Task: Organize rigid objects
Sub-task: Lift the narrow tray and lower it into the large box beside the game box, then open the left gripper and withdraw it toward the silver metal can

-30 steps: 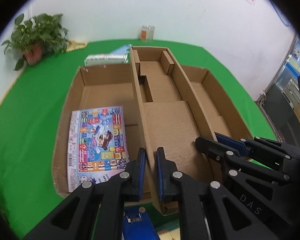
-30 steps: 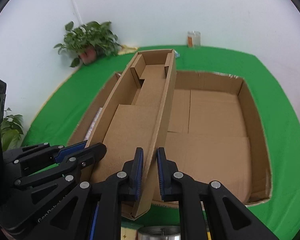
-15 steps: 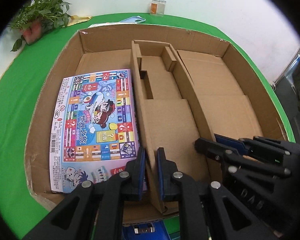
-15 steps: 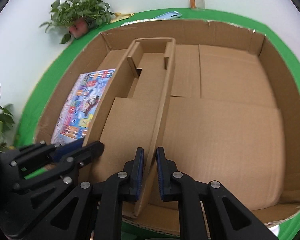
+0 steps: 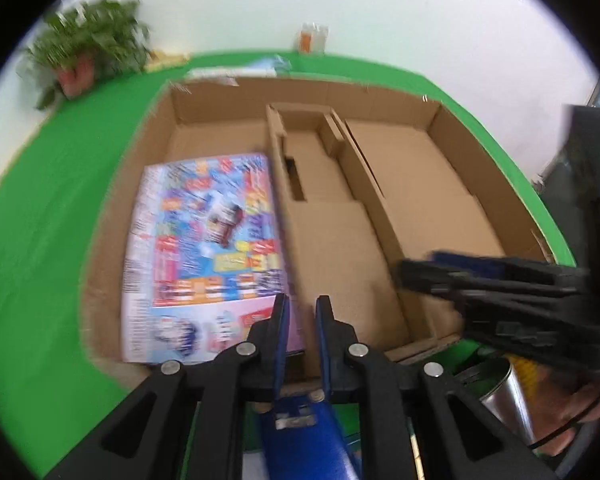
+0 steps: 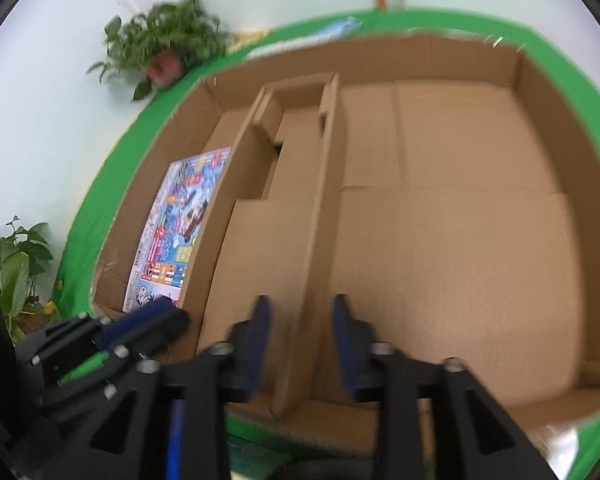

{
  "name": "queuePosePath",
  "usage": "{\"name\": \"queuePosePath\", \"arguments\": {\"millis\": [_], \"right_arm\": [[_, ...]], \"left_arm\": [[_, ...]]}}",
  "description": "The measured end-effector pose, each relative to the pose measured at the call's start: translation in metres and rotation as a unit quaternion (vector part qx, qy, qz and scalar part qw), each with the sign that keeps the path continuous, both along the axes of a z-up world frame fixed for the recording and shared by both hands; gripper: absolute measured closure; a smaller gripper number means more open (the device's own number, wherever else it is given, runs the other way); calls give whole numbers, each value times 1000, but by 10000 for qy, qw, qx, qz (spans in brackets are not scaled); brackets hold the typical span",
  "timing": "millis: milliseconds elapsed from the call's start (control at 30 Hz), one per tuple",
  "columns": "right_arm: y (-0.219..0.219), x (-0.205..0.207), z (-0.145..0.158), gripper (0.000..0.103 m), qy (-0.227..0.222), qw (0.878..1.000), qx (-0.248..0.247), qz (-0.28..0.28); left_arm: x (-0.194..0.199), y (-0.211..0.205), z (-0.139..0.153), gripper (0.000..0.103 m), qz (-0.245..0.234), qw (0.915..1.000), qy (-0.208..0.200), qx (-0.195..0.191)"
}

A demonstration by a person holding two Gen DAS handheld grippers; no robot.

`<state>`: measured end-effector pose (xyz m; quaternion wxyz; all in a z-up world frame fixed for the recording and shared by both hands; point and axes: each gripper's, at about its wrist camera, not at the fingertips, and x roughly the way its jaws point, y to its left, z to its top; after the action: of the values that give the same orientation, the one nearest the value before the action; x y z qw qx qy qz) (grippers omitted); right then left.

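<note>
We seat divider (image 5: 332,256) in box (image 6: 556,152). Right claw (image 6: 300,344) just opened, wall loose between pads; left claw (image 5: 302,332) pinches other wall. Release gently.

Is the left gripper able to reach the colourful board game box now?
Probably yes. The board game box lies uncovered in the big box's left compartment, beside the left gripper, but that gripper is shut on the cardboard insert wall.

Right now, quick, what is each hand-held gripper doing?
Left hand-held gripper: shut on the cardboard divider.
Right hand-held gripper: open, its jaws have just been opening, with the divider wall between them.
</note>
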<state>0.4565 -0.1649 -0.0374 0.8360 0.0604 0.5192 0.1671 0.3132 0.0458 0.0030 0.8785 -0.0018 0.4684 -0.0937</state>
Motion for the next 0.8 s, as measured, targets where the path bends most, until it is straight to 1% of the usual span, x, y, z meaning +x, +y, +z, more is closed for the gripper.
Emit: {"name": "queuePosePath", "arguments": {"millis": [33,67,100,133,167,200,233,267,300,333,367,400,433,500,533,667,733,800], "right_arm": [[-7,-13,13,45,-309,9995,-68,-25],[-13,-24,23,39,-549,9984,-136,-42],[-20,-36,34,31,-814,9964,-221,-69],[-30,-50,45,26,-1078,9936,-314,-81],[-42,-61,55,24,-1310,9904,-421,-105],[-51,-67,60,20,-1435,9881,-532,-128],[-66,-71,63,20,-1520,9855,-727,-181],[-77,-70,62,20,-1491,9850,-829,-242],[-90,-67,58,20,-1402,9844,-993,-367],[-106,-60,50,22,-1200,9839,-1214,-539],[-114,-55,42,26,-1015,9841,-1314,-631],[-124,-50,32,37,-734,9859,-1338,-694],[-131,-47,22,41,-480,9887,-1235,-701],[-133,-51,23,42,-605,9877,-1283,-662],[-132,-53,25,42,-590,9876,-1282,-680],[-126,-61,25,40,-551,9869,-1348,-700],[-127,-65,26,40,-556,9874,-1303,-701],[-129,-71,30,38,-607,9875,-1224,-789]], "left_arm": [[-8,3,5,89,58,9997,-196,123],[-16,5,10,82,101,9991,-352,213],[-24,9,14,69,166,9981,-500,307],[-32,14,17,60,261,9968,-641,397],[-40,19,20,39,373,9950,-783,492],[-45,24,22,23,481,9932,-895,567],[-51,28,23,21,605,9906,-1046,645],[-54,33,22,21,674,9888,-1138,687],[-53,37,20,21,740,9878,-1140,764],[-51,40,16,21,821,9872,-1051,875],[-48,42,12,22,858,9875,-952,920],[-43,46,8,22,846,9889,-850,875],[-40,49,3,22,837,9911,-718,750],[-36,55,-3,22,864,9937,-491,512],[-36,60,-4,22,945,9937,-492,340],[-34,73,-6,22,1084,9937,-284,-56],[-34,76,-7,22,1083,9936,-268,-145],[-39,77,-1,22,1107,9932,-348,-21]]}}
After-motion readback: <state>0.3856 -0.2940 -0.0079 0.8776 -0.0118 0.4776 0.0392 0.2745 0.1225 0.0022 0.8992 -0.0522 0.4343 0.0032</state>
